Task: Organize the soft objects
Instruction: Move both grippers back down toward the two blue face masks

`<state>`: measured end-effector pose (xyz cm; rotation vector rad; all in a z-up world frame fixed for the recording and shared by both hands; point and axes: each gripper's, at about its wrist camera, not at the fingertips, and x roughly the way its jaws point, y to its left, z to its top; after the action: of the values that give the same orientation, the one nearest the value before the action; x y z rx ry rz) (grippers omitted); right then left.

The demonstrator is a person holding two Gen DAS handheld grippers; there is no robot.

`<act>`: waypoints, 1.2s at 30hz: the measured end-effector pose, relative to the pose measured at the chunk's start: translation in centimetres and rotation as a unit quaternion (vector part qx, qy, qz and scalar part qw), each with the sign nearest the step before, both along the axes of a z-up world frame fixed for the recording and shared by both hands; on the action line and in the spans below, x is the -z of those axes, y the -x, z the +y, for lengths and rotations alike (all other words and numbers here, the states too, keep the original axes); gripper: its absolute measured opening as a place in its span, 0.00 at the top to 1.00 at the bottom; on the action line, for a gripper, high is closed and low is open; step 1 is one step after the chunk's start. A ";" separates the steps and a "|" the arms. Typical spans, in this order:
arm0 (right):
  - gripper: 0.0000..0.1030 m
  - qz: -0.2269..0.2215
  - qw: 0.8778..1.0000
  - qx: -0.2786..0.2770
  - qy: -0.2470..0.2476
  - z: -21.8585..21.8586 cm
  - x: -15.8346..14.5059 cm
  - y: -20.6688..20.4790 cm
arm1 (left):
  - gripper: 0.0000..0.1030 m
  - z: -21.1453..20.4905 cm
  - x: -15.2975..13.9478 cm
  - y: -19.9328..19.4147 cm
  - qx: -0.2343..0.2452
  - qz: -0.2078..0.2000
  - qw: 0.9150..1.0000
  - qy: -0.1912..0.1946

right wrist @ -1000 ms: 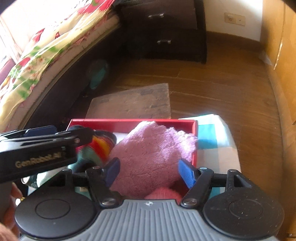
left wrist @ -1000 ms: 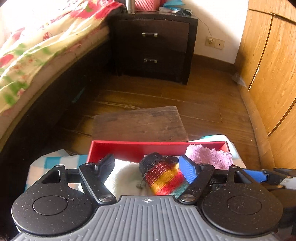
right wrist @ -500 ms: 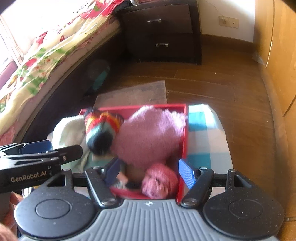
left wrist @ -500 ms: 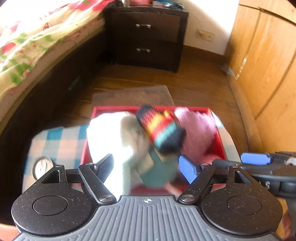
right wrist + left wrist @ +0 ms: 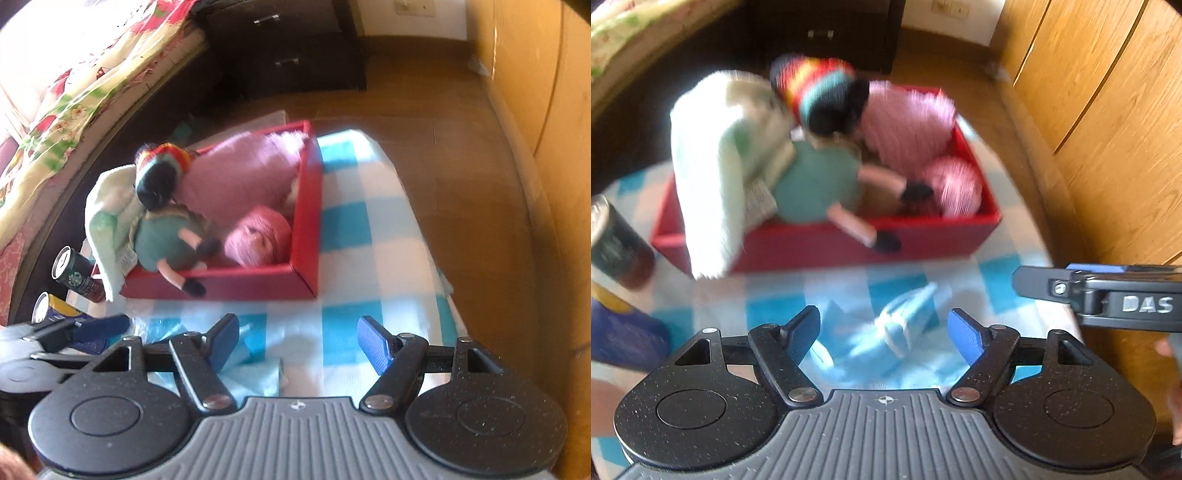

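Two grippers (image 5: 882,334) (image 5: 297,341) gape, empty — one red box (image 5: 306,236), two cans (image 5: 75,273).

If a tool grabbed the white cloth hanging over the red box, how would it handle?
The white cloth would probably go floppy, since it drapes over the red box wall. It looks fluffy, so likely light. Lifting it might drag the doll leaning against it.

— What sort of place is this?

— A bedroom in a home. A bed (image 5: 55,110) with a flowered cover runs along the left, and a dark nightstand (image 5: 288,48) with two drawers stands at its far end.

— Anything else?

— A wooden plank floor (image 5: 424,118), wooden wardrobe doors (image 5: 1108,110) on the right, a wall socket (image 5: 410,5), and soft toys in a red box (image 5: 306,229).
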<state>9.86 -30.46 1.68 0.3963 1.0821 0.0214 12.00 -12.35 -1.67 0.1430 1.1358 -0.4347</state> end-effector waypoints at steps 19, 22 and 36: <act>0.52 0.025 0.997 -0.068 -0.014 3.8 1.9 -0.2 | 0.77 7.7 3.4 0.2 -0.104 0.048 0.993 0.003; 0.52 0.034 0.995 -0.095 -0.002 5.8 2.5 -0.1 | 0.72 8.9 3.5 1.2 -0.116 0.056 0.992 0.006; 0.46 0.048 0.989 -0.136 0.035 8.8 4.1 -1.0 | 0.33 8.3 2.9 2.1 -0.107 0.021 0.994 -0.008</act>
<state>10.83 -21.71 -2.41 0.1858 1.2232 0.2066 9.85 -4.05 -4.54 0.0255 1.1823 -0.2397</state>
